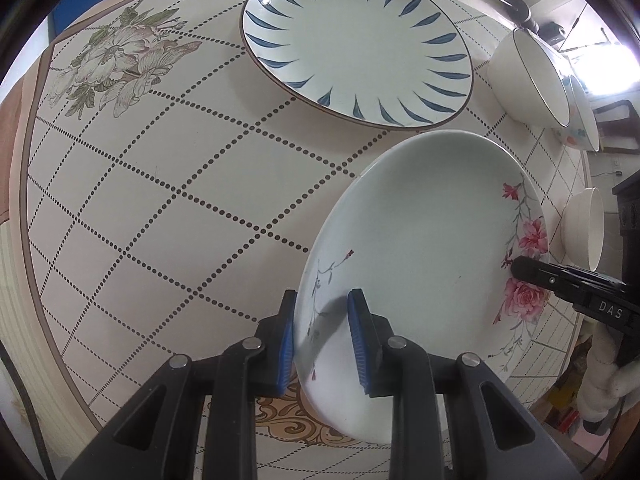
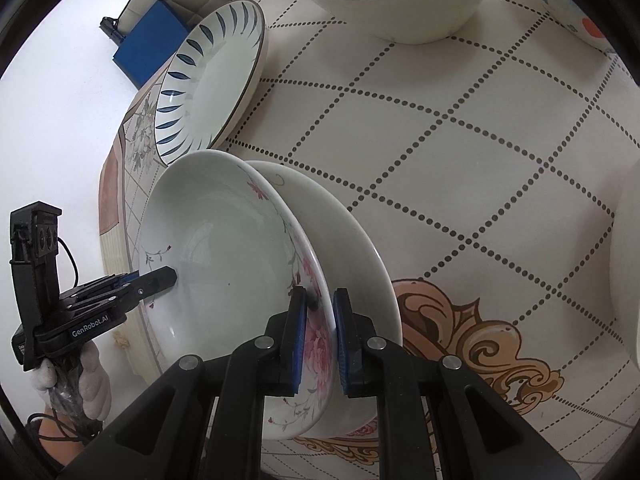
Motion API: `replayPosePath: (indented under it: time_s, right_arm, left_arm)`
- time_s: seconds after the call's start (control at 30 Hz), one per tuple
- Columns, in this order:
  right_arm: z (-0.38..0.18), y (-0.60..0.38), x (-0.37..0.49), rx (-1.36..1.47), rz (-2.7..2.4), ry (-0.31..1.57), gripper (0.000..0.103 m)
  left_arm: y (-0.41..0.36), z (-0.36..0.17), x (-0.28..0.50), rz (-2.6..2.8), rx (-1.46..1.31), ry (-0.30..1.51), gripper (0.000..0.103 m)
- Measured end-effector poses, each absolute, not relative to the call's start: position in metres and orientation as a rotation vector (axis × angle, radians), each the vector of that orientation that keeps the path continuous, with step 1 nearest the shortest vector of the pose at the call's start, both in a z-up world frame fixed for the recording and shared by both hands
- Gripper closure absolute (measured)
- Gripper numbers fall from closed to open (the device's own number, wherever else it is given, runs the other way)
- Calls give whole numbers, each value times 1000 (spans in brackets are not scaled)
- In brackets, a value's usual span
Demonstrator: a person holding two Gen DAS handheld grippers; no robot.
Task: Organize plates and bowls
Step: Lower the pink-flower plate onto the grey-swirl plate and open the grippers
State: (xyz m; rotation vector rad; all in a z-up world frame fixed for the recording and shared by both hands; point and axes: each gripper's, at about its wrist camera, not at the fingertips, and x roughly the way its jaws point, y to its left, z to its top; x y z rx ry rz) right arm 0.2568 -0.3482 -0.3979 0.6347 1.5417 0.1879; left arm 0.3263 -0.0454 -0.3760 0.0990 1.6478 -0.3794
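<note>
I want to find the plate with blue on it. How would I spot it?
Look at the round table with the dotted diamond cloth. Beside its printed flower lies a flat white plate. Only this one has dark blue leaf strokes fanning round its rim.

"DAS" on right tool (image 1: pixel 520 268); "GenRobot.AI" on left tool (image 2: pixel 170 276).

A white plate with pink flowers (image 1: pixel 420 264) hangs tilted above the surface — beyond it lies a blue-leaf plate (image 1: pixel 356 44), bowls (image 1: pixel 528 80) far right.
</note>
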Motion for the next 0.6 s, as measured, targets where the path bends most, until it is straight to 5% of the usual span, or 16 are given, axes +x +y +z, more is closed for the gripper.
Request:
replayPosePath:
  time_s: [0.6]
  right_arm:
    - [-400,-339,258,570,152,1581,88]
  left_arm:
    - [-76,-398,303,-374,133,1710,80]
